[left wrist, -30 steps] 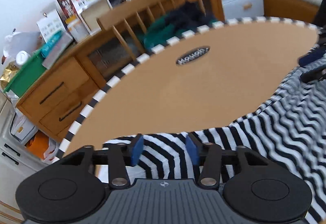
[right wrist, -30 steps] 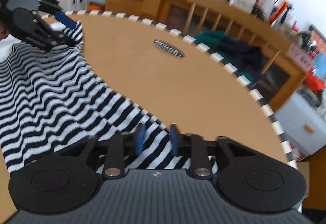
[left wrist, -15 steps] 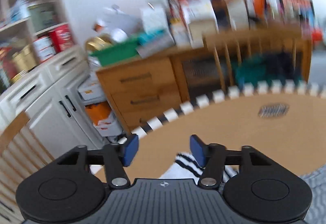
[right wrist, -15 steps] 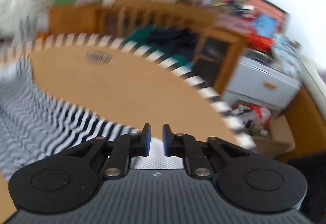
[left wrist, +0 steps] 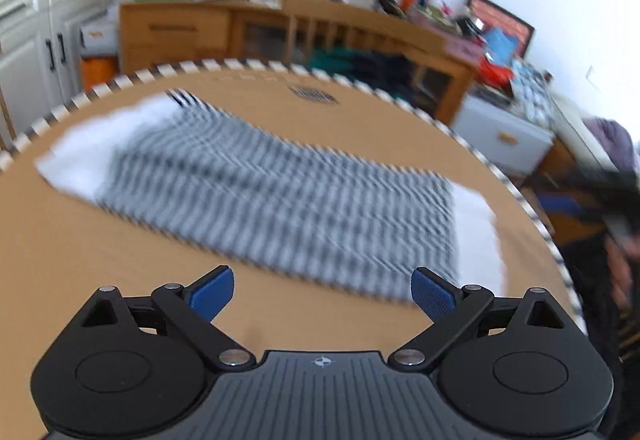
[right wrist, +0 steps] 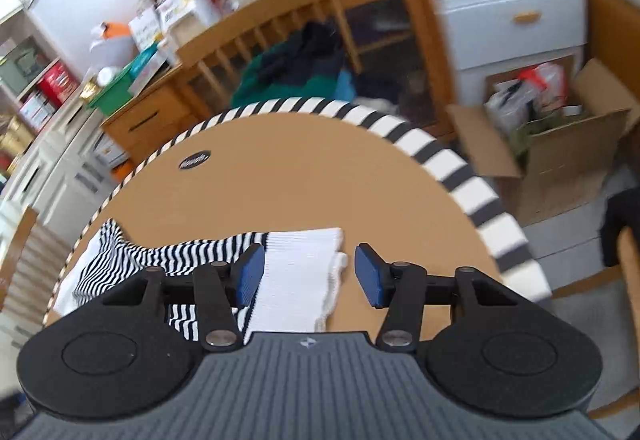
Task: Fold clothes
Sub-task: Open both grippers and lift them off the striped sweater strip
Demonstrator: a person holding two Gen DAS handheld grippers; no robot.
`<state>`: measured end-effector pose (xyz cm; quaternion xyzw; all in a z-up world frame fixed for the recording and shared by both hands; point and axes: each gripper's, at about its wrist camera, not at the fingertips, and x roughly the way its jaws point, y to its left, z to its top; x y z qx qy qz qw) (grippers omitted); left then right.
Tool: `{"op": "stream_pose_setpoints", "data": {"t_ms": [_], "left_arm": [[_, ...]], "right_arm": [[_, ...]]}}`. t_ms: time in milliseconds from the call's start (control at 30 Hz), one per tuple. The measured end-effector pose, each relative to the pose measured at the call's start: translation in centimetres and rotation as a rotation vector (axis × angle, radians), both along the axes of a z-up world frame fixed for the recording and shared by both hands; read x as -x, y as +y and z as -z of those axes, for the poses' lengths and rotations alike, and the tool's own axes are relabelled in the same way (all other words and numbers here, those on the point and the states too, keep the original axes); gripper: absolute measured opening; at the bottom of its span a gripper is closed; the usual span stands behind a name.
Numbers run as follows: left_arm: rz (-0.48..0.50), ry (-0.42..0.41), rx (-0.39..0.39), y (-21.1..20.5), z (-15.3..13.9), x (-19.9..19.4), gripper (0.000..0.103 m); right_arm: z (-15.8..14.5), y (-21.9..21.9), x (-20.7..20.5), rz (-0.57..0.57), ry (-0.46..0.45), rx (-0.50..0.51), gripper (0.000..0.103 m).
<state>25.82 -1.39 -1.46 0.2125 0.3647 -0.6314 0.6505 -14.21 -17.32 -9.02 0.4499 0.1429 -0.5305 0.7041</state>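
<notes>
So the round tan tabletop with the black-and-white checked rim (left wrist: 120,256) is carrying the black-and-white striped knit garment with white cuffs (left wrist: 280,191), which is lying flat across it, blurry in your left view. Your left gripper (left wrist: 322,294) is hanging spread wide above the near edge, gripping nothing. Your right gripper (right wrist: 308,276) is sitting released too, pads straddling the white cuff (right wrist: 300,276).

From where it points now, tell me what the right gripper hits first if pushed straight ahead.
Most likely the white ribbed band of the striped garment, which lies between the open right gripper fingers; beyond it is bare table. Height above the cloth is unclear.
</notes>
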Motion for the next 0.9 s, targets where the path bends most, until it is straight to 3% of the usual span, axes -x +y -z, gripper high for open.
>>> {"op": "stream_pose_setpoints", "data": {"t_ms": [67,133,300,367,500,733,767,800,833,900], "left_arm": [[-0.032,-0.001,-0.029,0.8,1.0,3.2,0.096],[-0.131,0.034,-0.069,1.2,1.7,5.6,0.096],[-0.458,0.339,-0.175,3.2,4.4,8.8,0.096],[-0.583,0.41,-0.224,3.6,5.3,9.8,0.093],[-0.736,0.471,-0.235,4.3,5.4,11.8,0.093],[-0.824,0.484,-0.181,1.6,5.7,14.1,0.093],[-0.84,0.486,-0.176,1.2,5.7,14.4,0.091],[-0.852,0.489,-0.176,0.9,5.7,14.6,0.091],[-0.871,0.491,-0.173,0.6,5.6,14.8,0.091],[-0.923,0.489,-0.161,0.0,5.5,14.7,0.093]], "right_arm": [[0.5,-1.3,0.6,-0.06,-0.049,0.007,0.054],[1.3,-3.0,1.3,-0.141,-0.092,0.002,0.056],[4.1,-7.8,3.6,-0.279,-0.187,-0.106,0.048],[4.7,-9.2,3.9,-0.322,-0.205,-0.163,0.045],[4.9,-11.3,2.3,-0.446,-0.101,-0.213,0.043],[3.6,-13.1,0.4,-0.609,0.004,-0.212,0.042],[3.6,-13.1,-0.1,-0.658,0.02,-0.217,0.035],[3.6,-13.2,-0.5,-0.706,0.036,-0.222,0.018],[3.7,-13.2,-1.0,-0.757,0.054,-0.226,0.008],[3.5,-13.8,-1.7,-0.858,0.069,-0.223,0.003]]}}
